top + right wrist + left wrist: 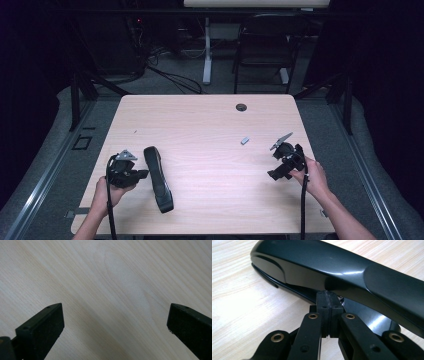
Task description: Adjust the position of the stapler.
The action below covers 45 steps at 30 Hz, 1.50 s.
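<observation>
From the high view, the black stapler (158, 178) lies on the table (210, 120) just beside your left gripper (141, 174); your right gripper (273, 174) hovers well apart. In the left gripper view its jaws sit pressed together against the stapler's (342, 272) glossy, probably slippery, rigid body; grip the narrower sides. In the right gripper view the jaws stand wide apart over bare wood.

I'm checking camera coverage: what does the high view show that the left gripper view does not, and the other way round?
High view alone: the right hand-held gripper, a small grey piece and the table's grommet hole. Left gripper view alone: the left hand-held gripper has its jaws shut together, the tips at the stapler's side. Both: the black stapler and the wooden table.
</observation>
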### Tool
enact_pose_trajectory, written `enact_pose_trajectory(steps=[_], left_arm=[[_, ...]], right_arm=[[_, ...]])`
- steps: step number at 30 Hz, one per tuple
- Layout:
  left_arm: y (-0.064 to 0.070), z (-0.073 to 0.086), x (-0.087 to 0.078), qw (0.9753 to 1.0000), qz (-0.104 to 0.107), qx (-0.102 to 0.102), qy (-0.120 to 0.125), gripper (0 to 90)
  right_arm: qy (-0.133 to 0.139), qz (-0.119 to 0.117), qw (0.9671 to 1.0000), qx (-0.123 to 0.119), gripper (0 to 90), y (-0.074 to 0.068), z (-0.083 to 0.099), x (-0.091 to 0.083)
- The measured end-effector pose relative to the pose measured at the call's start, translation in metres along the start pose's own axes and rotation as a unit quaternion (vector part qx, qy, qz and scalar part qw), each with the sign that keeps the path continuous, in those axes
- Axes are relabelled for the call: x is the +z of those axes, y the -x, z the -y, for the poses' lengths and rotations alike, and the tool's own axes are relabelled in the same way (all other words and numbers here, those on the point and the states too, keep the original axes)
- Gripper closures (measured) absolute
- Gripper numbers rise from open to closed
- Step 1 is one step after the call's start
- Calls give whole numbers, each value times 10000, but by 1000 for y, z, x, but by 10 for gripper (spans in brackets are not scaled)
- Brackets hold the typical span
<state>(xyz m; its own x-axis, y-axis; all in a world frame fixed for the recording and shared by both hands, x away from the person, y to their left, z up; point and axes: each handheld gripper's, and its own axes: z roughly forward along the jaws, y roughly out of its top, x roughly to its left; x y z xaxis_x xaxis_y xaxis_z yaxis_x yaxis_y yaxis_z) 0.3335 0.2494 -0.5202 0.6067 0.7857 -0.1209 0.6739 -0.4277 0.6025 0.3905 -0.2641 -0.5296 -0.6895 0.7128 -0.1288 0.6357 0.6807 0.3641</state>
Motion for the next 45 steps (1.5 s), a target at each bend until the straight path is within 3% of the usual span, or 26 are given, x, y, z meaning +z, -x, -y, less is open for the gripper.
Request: enact_pose_trajectory(steps=[14,15,18,26,30,32,34,35,36,37,38,39,40,45], left_arm=[[19,-12,10,9995,207,245,37,900],[22,-15,13,9993,191,306,49,900],[24,-17,15,9993,217,306,81,900],[27,-24,22,9988,270,387,105,900],[20,-23,10,9986,255,380,280,900],[15,-20,4,9988,115,331,353,900],[11,-19,2,9988,53,292,380,900],[2,-15,-1,9987,-165,207,446,900],[2,-15,-1,9987,-165,207,446,900],[-8,-13,-4,9980,-358,70,512,900],[-8,-13,-4,9980,-358,70,512,900],[-20,-13,-4,9971,-533,-64,533,900],[-20,-13,-4,9971,-533,-64,533,900],[-48,-11,6,9938,-921,-439,449,900]], right_arm=[[-47,-9,10000,1,5,0,0,2],[71,-26,9999,109,4,-2,1,4],[-61,-19,10000,4,5,0,0,2],[2,-43,10000,72,5,-1,1,4],[-115,48,9999,-28,5,-1,0,1],[5,7,10000,44,5,-4,1,2],[-105,67,9999,-47,5,-3,0,0],[-150,64,9998,-92,5,-2,0,0],[-150,64,9998,-92,5,-2,0,0],[-98,45,9999,-46,5,-2,1,0],[-98,45,9999,-46,5,-2,1,0],[-97,29,9999,-45,5,-2,1,0],[-97,29,9999,-45,5,-2,1,0],[-108,15,9999,-49,4,-3,0,1]])
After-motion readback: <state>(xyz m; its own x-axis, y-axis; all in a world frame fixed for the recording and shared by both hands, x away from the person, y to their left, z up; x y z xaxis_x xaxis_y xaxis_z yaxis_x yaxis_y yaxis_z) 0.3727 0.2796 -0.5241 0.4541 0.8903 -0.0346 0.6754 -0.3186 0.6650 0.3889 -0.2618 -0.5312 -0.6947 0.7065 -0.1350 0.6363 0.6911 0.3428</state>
